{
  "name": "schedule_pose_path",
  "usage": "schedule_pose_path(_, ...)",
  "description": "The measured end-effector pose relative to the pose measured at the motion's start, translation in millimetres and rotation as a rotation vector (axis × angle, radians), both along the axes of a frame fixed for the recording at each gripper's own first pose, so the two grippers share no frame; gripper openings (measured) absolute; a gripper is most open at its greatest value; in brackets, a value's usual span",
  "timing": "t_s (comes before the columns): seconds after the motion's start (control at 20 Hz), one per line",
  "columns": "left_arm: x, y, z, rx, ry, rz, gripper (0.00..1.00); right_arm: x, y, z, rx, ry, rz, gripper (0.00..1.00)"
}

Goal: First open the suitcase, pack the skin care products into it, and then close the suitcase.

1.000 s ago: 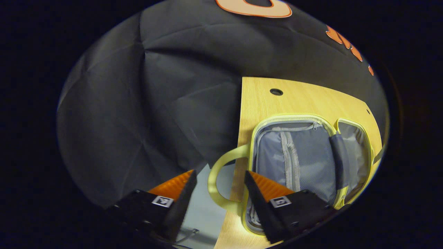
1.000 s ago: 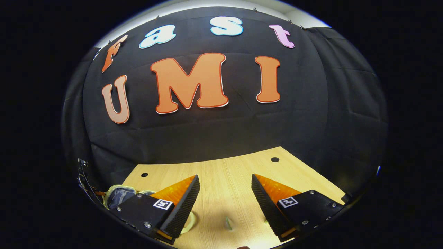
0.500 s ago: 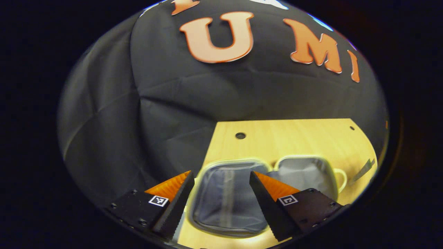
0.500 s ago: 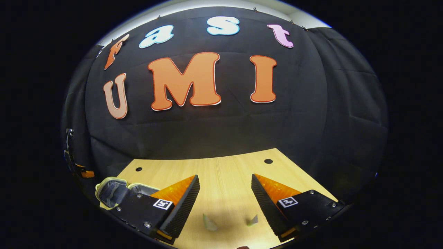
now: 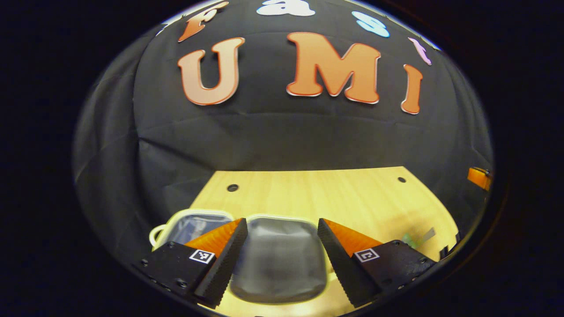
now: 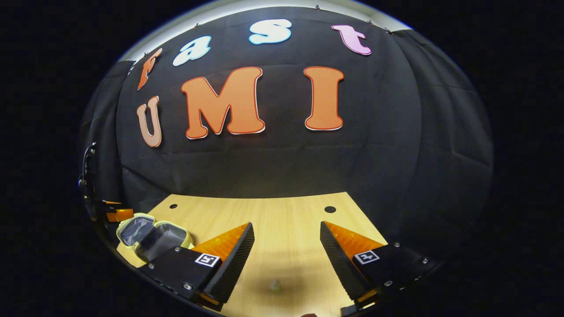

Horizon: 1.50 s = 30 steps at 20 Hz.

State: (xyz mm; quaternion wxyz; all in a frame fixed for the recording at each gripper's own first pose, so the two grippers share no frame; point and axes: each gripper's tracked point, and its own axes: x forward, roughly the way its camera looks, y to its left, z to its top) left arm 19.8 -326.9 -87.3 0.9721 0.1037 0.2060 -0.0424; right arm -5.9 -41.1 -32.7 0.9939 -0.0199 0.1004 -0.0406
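Observation:
The small yellow-rimmed suitcase (image 5: pixel 277 264) lies open on the wooden table (image 5: pixel 335 193), its grey lining up. One half sits between and below my left gripper's fingers, and the other half (image 5: pixel 194 226), with a yellow handle, lies further left. My left gripper (image 5: pixel 280 222) is open and holds nothing. In the right gripper view the open suitcase (image 6: pixel 150 235) lies at the far left. My right gripper (image 6: pixel 286 226) is open over bare table. A small blurred greenish item (image 6: pixel 275 285) lies low between its fingers. A blurred greenish item (image 5: pixel 416 238) lies right of the suitcase.
The table has small round holes (image 5: pixel 232 188) near its back edge and ends at the black cloth wall. An orange part of the other gripper (image 5: pixel 479 178) shows at the far right. The left gripper (image 6: pixel 112 215) shows beyond the suitcase.
The left gripper view has swung from looking across the table's side edge to facing the wall, with the suitcase now low between its fingers. The right gripper view has shifted slightly. Both grippers stay open.

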Motion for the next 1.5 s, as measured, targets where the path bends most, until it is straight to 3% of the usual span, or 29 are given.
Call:
schedule_pose_path(0.25, -6, -111, -25, -0.048, 0.023, -0.133, 0.99, -14, -36, -11, 0.004, 0.029, 0.008, 0.95)
schedule_pose_path(0.55, -6, -204, -85, -0.05, 0.064, -0.273, 0.99, -29, -67, -35, 0.034, 0.092, -0.019, 0.95)
schedule_pose_path(0.85, -8, -229, -172, -0.021, 0.15, -0.3, 0.99, -41, -94, -50, 0.021, 0.142, -0.073, 0.95)
schedule_pose_path(1.15, -18, -216, -252, 0.047, 0.309, -0.296, 1.0, -41, -97, -67, 0.03, 0.186, -0.084, 0.95)
schedule_pose_path(1.25, -17, -214, -262, 0.096, 0.31, -0.303, 0.93, -41, -95, -71, 0.031, 0.198, -0.082, 0.95)
schedule_pose_path(1.4, -17, -220, -270, 0.123, 0.324, -0.314, 0.41, -41, -93, -78, 0.026, 0.21, -0.08, 0.95)
schedule_pose_path(1.5, -29, -223, -267, 0.08, 0.393, -0.325, 0.36, -40, -86, -80, 0.033, 0.205, -0.069, 0.95)
